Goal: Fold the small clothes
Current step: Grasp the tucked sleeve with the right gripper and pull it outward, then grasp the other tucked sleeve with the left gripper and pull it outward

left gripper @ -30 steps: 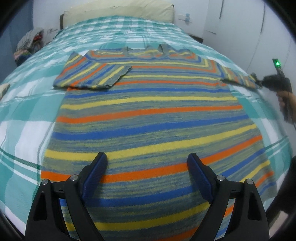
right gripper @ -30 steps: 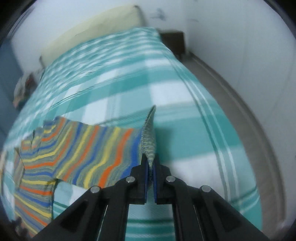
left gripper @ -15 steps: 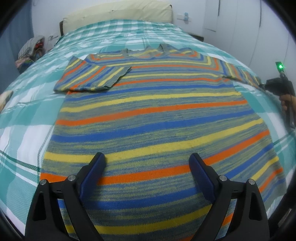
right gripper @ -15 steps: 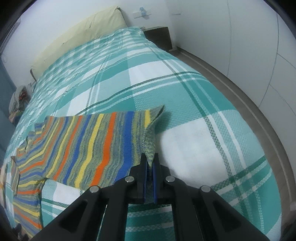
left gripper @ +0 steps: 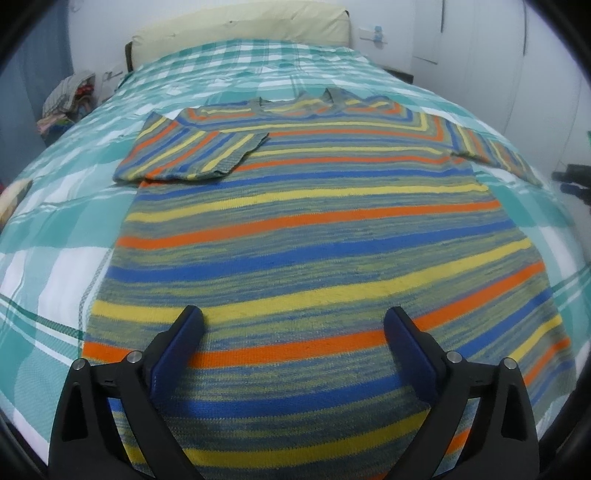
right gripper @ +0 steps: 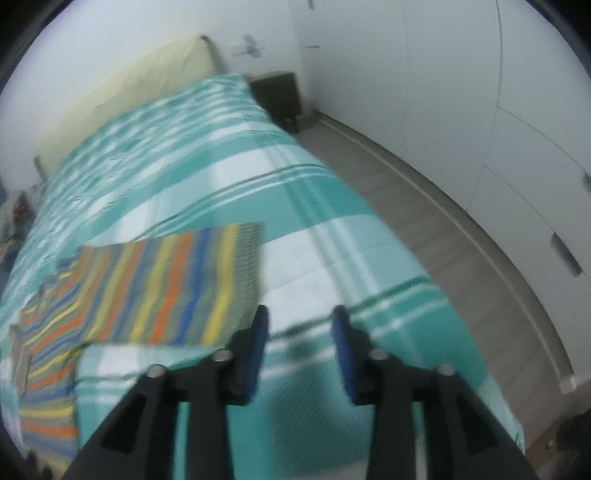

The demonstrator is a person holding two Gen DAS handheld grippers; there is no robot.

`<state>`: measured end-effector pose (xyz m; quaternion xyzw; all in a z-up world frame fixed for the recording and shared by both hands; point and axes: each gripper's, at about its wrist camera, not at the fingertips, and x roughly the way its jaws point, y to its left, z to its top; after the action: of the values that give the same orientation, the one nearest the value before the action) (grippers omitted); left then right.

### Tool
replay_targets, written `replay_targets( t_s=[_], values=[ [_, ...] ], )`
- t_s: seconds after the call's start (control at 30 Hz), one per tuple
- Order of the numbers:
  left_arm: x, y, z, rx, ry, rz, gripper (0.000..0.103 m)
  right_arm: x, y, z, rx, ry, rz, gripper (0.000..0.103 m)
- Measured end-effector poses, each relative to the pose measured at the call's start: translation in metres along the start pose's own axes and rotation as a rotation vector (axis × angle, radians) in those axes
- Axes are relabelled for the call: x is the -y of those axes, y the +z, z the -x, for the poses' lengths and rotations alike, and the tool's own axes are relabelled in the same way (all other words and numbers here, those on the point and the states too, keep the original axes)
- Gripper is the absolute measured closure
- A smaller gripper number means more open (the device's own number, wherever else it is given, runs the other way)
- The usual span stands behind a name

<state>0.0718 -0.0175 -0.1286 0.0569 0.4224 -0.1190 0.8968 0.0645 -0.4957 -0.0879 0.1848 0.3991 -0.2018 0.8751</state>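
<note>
Teal-and-white checked bedspread [left gripper: 62, 236] fills both views, and your striped sweater [left gripper: 314, 236] lies flat across it, one sleeve folded in at upper left. Your left gripper [left gripper: 293, 326] hangs spread wide over the hem, pinching nothing. Your right gripper [right gripper: 298, 325] has just been opening; its jaws stand apart and empty, the other sleeve [right gripper: 177, 284] lying flat just left of them.

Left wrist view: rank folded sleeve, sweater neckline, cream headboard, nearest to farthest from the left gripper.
From the left gripper:
1. Folded sleeve, upper left, lying on the sweater's chest.
2. Sweater neckline, centre, beyond the sleeve.
3. Cream headboard, at the bed's far end.
</note>
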Motion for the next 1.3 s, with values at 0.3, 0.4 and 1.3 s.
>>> replay_targets(
  t_s=[0.3,0.4,1.3],
  values=[
    [-0.039,0.029,0.070,0.042,-0.202,0.117,0.005,-0.123,-0.116,0.091,0.067,0.330,0.321,0.037],
    [-0.072,0.069,0.089,0.085,-0.159,0.122,0.004,-0.161,-0.158,0.096,0.067,0.369,0.467,0.037],
    [-0.171,0.144,-0.037,0.018,-0.094,0.165,0.097,-0.202,-0.224,0.072,0.010,0.365,0.709,0.037]
  ],
)
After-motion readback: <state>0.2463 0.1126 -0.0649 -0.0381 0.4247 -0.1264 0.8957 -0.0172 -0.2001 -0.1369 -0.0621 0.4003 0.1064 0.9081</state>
